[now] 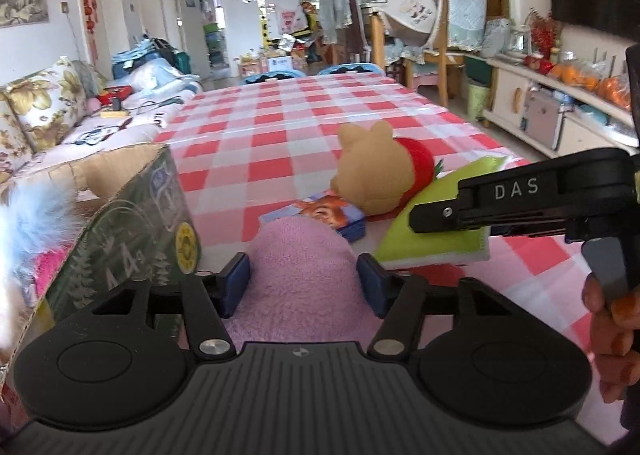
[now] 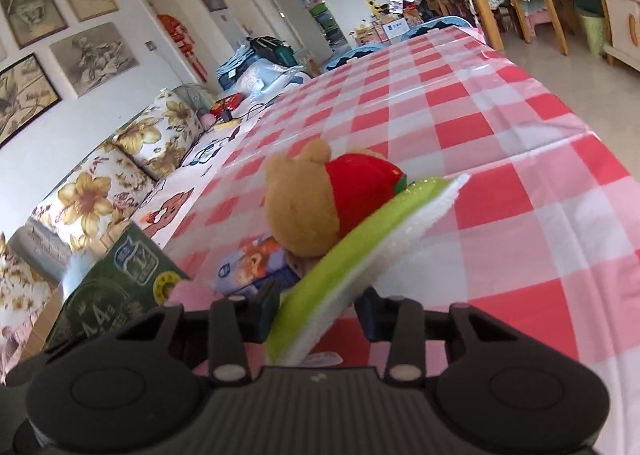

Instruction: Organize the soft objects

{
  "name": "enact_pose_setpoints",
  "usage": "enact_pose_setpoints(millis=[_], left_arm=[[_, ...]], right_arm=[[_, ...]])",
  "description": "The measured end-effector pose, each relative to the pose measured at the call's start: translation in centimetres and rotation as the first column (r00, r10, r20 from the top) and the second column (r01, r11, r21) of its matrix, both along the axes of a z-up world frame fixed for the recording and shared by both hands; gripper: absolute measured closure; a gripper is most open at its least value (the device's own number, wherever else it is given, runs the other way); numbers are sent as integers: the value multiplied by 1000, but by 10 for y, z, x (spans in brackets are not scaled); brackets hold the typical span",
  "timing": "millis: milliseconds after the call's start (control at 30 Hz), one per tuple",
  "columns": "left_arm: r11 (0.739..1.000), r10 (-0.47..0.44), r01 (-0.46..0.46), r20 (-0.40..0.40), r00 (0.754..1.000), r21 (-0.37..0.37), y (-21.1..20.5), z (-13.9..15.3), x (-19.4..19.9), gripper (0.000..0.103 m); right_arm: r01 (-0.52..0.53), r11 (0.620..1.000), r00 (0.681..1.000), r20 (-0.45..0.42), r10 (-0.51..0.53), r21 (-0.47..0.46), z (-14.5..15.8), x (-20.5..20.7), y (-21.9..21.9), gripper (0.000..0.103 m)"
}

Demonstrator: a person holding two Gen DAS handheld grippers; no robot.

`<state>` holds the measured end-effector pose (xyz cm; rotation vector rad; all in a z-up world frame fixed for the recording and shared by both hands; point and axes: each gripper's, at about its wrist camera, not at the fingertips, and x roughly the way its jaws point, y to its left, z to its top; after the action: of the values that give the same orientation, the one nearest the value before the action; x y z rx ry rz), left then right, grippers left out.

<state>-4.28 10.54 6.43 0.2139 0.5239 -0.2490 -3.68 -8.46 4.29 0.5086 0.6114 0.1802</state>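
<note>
Lilac towel [image 1: 302, 271] sits gripped between the left claw [image 1: 305, 282] pads, while the right claw [image 2: 316, 309] pinches a green sponge [image 2: 360, 239] above the worktop [image 1: 288, 123].

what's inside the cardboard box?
Inside the cardboard box, pale blue fluff and something pink show at the open top. Its wall hides everything deeper.
</note>
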Motion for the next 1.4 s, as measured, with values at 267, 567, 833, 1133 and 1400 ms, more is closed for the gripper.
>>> enact_pose_setpoints(millis=[267,567,833,1133,1400], left_arm=[[996,-2,0,23,1000,90,-7,-13,-3,13],[996,-14,12,22,1000,88,-5,-9,-14,24],[1000,-14,14,-20,1000,2,6,2,-23,27],[995,-10,9,-7,1000,-102,20,24,-38,27],[988,13,-8,33,999,-152,26,50,-46,27]], right_arm=[[53,997,998,-37,-51,55,-6,12,1,73],[94,994,995,-39,-92,52,0,3,-3,82],[79,997,997,-15,-79,-15,20,-13,3,84],[86,994,996,16,-86,-66,46,-35,8,84],[103,993,993,67,-100,-56,70,-51,16,84]])
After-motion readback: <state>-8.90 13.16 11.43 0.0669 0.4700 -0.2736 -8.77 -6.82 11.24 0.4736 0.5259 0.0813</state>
